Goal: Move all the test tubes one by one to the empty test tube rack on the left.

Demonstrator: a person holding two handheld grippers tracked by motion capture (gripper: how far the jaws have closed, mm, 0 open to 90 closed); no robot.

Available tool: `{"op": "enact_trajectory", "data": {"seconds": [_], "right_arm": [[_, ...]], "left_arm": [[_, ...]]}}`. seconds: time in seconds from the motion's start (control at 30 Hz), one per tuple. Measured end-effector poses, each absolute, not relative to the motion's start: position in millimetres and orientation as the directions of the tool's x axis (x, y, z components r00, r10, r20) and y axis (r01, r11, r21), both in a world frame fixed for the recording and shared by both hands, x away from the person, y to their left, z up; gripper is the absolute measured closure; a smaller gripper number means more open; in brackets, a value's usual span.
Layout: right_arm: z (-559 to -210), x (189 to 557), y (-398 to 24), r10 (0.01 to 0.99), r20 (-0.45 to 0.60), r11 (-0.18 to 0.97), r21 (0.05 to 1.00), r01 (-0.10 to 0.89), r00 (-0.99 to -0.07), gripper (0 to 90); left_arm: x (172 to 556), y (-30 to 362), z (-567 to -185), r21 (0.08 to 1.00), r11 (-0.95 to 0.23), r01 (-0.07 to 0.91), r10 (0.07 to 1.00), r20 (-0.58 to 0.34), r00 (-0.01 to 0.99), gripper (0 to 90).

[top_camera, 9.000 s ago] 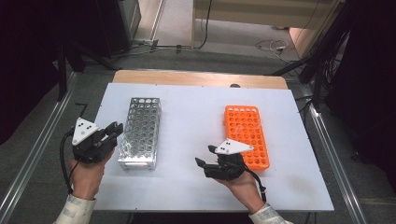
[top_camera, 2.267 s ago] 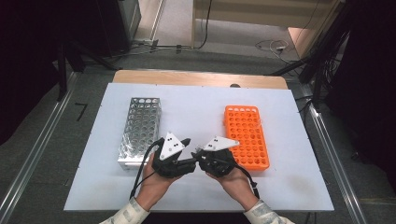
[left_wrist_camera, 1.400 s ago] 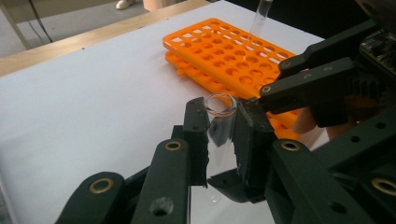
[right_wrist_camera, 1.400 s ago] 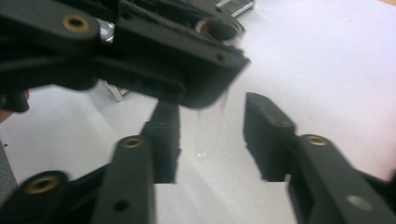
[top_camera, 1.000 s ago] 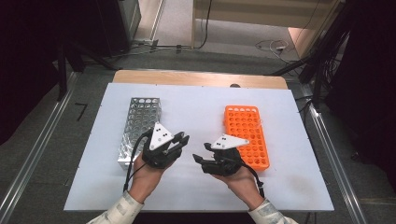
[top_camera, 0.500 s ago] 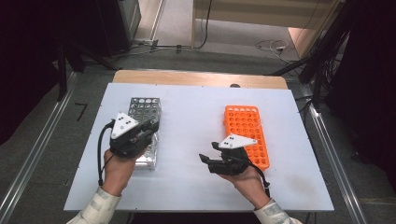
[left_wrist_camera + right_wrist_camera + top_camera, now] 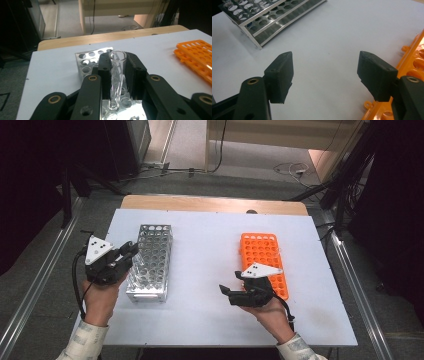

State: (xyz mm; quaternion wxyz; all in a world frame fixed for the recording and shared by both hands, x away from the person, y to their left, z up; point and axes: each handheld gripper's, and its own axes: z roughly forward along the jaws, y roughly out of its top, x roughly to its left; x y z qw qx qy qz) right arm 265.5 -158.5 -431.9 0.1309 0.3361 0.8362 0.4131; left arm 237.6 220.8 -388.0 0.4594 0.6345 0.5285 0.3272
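While the left hand-held gripper [image 7: 117,82] stays clamped on a clear glass tube [image 7: 117,75], that tube stands nearly upright between its jaws, open mouth up and rounded end down. Directly beneath and just ahead of this hand-held gripper lies the metal rack [image 7: 92,62], its holes facing up, so the tube's long axis already runs close to the holes' own. Judging from this, the coming move is a short drop: line the tube's lower end over one hole and lower it straight.

To the far side, well apart, the right hand-held gripper [image 7: 325,72] hovers over bare surface [image 7: 332,37] with its jaws spread and nothing between them; they have just been opening. Close beside its right jaw sits the orange rack [image 7: 412,65]. Only the left hand is near the metal rack, so the placing falls to it.
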Motion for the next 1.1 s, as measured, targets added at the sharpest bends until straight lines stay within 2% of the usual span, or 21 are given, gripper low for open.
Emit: {"op": "enact_trajectory", "data": {"seconds": [0.4,0.83,1.1], "right_arm": [[-433,266,-160,0.673,0.062,0.429,0.779,0.457,-0.737,27.6],[-434,266,-161,0.677,0.062,0.429,0.777,0.462,-0.733,27.7],[-435,266,-160,0.677,0.063,0.43,0.774,0.464,-0.733,27.7]], "left_arm": [[242,230,-399,0.92,-0.017,0.393,0.981,-0.062,0.186,75.5],[246,222,-421,0.895,-0.054,0.442,0.982,-0.034,0.187,75.2],[246,222,-423,0.887,-0.042,0.46,0.98,-0.054,0.193,72.2]]}}
